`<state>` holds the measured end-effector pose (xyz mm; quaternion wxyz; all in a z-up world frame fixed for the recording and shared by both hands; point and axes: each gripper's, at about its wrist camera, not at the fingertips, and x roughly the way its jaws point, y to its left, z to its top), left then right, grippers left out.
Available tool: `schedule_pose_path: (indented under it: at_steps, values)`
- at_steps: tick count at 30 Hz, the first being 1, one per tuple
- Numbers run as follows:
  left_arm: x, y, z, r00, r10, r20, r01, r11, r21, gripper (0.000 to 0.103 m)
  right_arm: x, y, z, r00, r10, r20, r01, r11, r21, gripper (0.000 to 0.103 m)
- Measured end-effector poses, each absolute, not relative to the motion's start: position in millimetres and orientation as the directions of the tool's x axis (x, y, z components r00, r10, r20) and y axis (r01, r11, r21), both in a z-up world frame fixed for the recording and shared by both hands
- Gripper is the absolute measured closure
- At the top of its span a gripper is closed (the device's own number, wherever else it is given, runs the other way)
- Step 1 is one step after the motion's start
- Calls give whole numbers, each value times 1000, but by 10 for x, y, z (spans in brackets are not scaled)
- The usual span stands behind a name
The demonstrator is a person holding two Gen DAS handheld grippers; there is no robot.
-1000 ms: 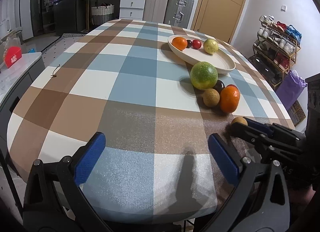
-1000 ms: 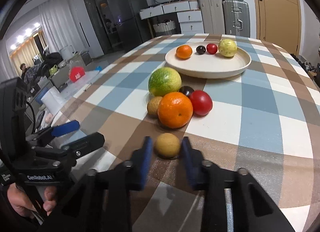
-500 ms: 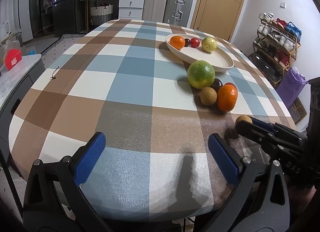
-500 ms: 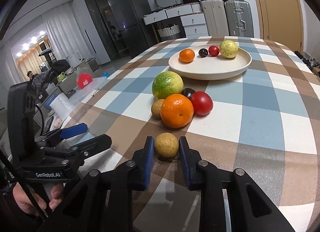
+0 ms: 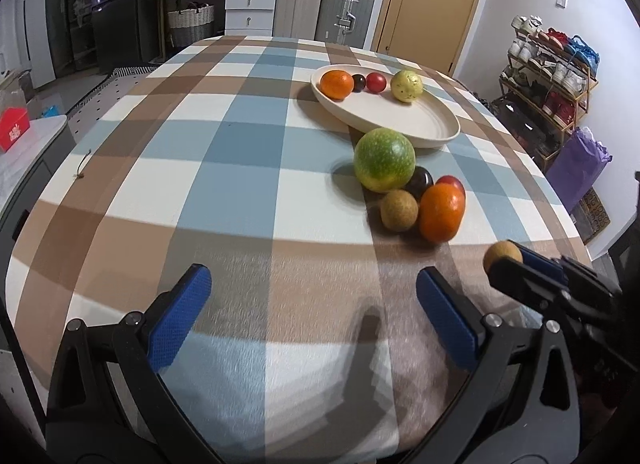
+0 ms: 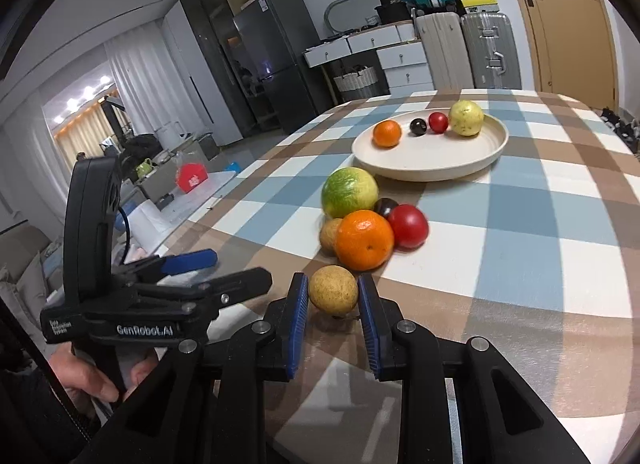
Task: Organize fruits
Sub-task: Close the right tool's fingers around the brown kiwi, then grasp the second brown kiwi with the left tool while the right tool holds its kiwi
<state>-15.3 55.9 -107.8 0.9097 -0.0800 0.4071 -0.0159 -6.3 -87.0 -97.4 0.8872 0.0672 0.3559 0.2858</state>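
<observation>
Right gripper [image 6: 333, 320]: blue pads closed on a small tan-brown fruit [image 6: 333, 290], held just above the checked cloth of the counter [image 6: 540, 264], its shadow beneath.

Left gripper [image 5: 312, 304]: jaws wide apart, nothing between them; poised over the near edge of the counter. A hand [image 6: 86, 378] holds its grip in the right wrist view.

Loose cluster, just beyond the held fruit, on the cloth: one large orange [image 6: 364, 240] nearest; a second tan-brown fruit [image 6: 329, 235] touching it on the left; a red fruit [image 6: 408, 225] on the right; a small dark fruit [image 6: 385, 206] behind, between them; a big green-yellow fruit [image 6: 350, 192] at the back.

Cream plate [image 6: 432, 168]: just behind the cluster. Along its far side, left to right: a small orange [image 6: 387, 133], dark fruit [image 6: 418, 126], small red fruit [image 6: 438, 122], yellow speckled fruit [image 6: 466, 118].

Background: suitcases [image 6: 486, 50], drawers, a door, a shoe rack [image 5: 552, 84].
</observation>
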Motion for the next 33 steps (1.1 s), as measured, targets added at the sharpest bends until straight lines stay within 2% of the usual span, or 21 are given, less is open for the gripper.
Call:
schedule_pose_path:
  at_steps: [8,19,26,33]
  values:
    - [142,423,-1078,656,-103,-748,-4,990,-140,1,-78,-975,-944,588,571,-572,-463,818,340,77]
    - [389,262,-1114,653,-64,-755,70,997,-24,2,-24,-1102,-964,590,576,-566,-449,816,363,77]
    - [493,238,-1087,645,-91,-758,147,989,7,14,-4,-1137,-995,586,585,-561,-443,811,383,77]
    - [576,232,-1093,610,-201,-767,226,971,-75,32,18,-1192,-1017,586,584,-562,-431,811,395,77]
